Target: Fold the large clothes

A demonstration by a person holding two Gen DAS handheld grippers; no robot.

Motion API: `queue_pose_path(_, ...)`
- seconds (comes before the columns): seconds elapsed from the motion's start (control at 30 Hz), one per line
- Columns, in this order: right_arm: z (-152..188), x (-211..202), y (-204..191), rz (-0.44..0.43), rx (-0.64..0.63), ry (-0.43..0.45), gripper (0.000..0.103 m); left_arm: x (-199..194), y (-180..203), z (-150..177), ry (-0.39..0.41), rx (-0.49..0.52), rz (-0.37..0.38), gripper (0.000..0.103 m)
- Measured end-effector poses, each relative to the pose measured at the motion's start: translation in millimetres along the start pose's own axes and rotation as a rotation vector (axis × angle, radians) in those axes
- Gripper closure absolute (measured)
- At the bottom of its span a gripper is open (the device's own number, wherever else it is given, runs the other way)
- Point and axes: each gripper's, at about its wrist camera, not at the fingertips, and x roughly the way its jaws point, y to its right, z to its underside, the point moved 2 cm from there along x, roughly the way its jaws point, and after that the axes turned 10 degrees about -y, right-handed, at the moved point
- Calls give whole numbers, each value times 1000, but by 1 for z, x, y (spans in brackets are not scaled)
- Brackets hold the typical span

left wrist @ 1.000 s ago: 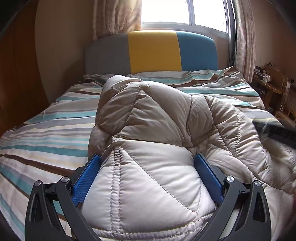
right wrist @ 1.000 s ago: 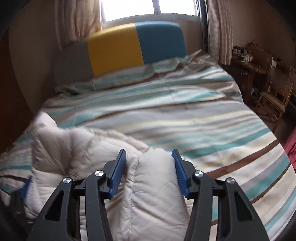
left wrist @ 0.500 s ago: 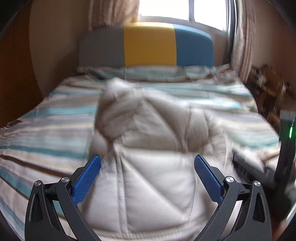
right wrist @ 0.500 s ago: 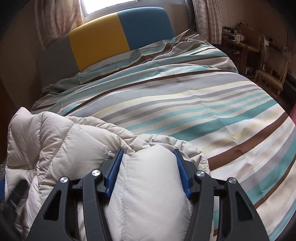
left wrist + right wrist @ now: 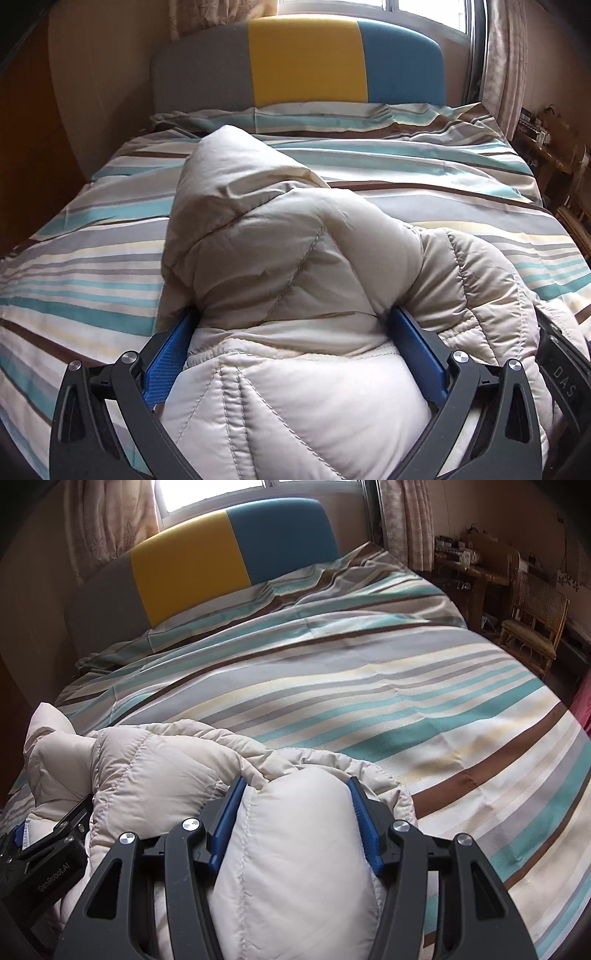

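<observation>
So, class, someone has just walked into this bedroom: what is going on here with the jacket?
A person is folding a puffy beige jacket on a striped bed, with one claw in each hand. The left claw is clamped on a thick bunch of the jacket, with the hood end lying out ahead towards the headboard. The right claw grips another padded fold at the jacket's right edge. The jacket is bunched up, not yet a neat fold.
</observation>
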Motion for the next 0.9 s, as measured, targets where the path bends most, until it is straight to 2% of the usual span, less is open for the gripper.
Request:
queue_pose_path(0.1, 8, -23, 4, -19, -2, 78, 47, -17, -4, 12, 16, 4, 17, 3)
queue_pose_path(0.23, 28, -53, 7, -28, -62, 101, 42, -46, -15, 35, 20, -7, 90, 3)
queue_pose_path(0.3, 47, -70, 6, -12, -133, 151, 37, -63, -22, 51, 56, -11, 136, 3)
queue_pose_path(0.4, 69, -73, 0, 41, -220, 199, 37, -68, -23, 74, 124, 18, 143, 3)
queue_pose_path(0.63, 63, -53, 10, -19, -136, 130, 35, -55, -13, 71, 114, 30, 97, 3)
queue_pose_path(0.9, 72, -79, 23, -101, -52, 68, 23, -79, -42, 79, 84, 35, 243, 3)
